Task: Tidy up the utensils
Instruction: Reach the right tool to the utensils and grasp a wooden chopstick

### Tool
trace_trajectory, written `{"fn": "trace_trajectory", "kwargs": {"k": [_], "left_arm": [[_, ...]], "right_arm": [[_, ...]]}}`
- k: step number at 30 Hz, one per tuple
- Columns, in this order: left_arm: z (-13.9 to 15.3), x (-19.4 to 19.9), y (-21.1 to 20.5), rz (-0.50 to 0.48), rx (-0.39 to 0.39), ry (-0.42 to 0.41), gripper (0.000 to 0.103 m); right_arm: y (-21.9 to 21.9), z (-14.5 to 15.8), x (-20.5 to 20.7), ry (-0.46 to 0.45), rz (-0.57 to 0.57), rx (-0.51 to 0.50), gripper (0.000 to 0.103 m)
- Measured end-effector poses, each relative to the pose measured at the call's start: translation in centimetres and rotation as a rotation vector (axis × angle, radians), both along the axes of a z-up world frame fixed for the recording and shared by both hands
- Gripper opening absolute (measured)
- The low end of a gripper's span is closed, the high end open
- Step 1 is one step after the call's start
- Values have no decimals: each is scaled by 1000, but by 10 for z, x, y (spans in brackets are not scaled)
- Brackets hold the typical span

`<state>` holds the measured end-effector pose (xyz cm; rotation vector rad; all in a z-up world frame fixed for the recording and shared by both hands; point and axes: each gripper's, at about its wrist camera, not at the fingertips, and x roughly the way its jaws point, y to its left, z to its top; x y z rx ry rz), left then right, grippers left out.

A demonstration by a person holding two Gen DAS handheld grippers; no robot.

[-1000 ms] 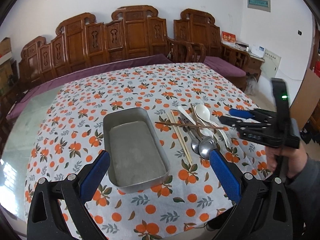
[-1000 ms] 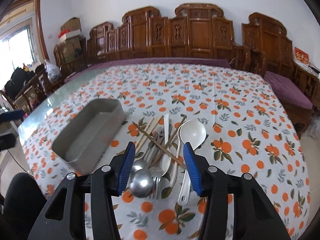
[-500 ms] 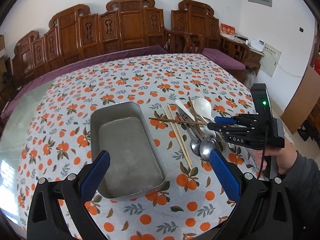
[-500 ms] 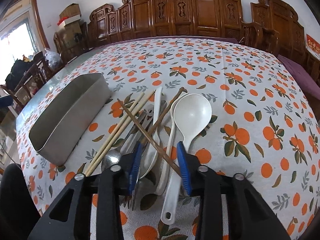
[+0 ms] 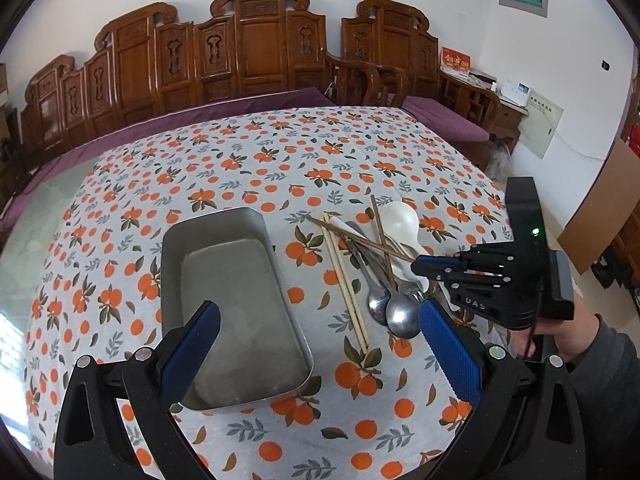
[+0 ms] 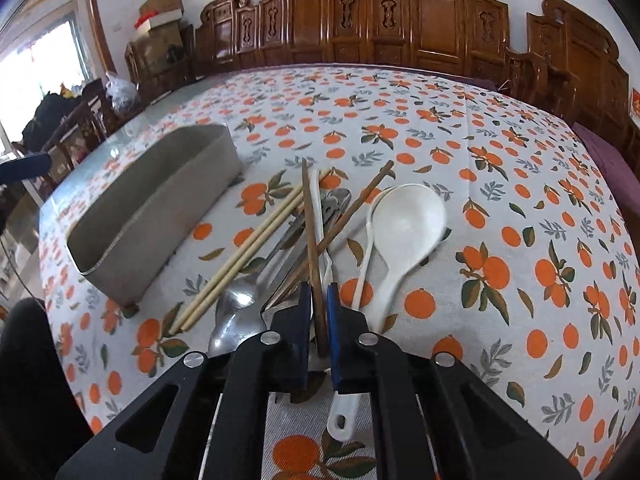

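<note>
A pile of utensils lies on the orange-print tablecloth: pale chopsticks (image 6: 256, 248), two dark brown chopsticks, metal spoons (image 6: 236, 312) and a white ladle (image 6: 404, 224). An empty metal tray (image 5: 236, 300) sits left of the pile and shows in the right wrist view (image 6: 156, 204) too. My right gripper (image 6: 319, 308) is shut on one dark brown chopstick (image 6: 310, 232) at its near end, low over the pile; it also shows in the left wrist view (image 5: 420, 270). My left gripper (image 5: 316, 352) is open and empty above the tray's near end.
Carved wooden benches (image 5: 256, 48) with purple cushions stand behind the table. The tablecloth (image 6: 520, 200) stretches right of the pile. The table's near edge is just below both grippers. Boxes and bags stand at the far left (image 6: 160, 4).
My right gripper has dropped onto the pile and its jaws have closed on a dark brown chopstick. My left gripper has drifted slightly and stayed open.
</note>
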<state>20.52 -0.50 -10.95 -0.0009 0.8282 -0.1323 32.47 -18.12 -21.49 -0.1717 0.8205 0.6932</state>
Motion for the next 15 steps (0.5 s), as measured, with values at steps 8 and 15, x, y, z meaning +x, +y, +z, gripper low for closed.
{"fn": "trace_trajectory", "kwargs": {"k": [8,15], "left_arm": [[-6,16,-13,-12,-2,22,96],[-17,41,-32,-46,-10,73,78]], "right_arm": [[-21,36,-4,-56,-48,106,6],[-35,39,4,-50,-99,125,6]]}}
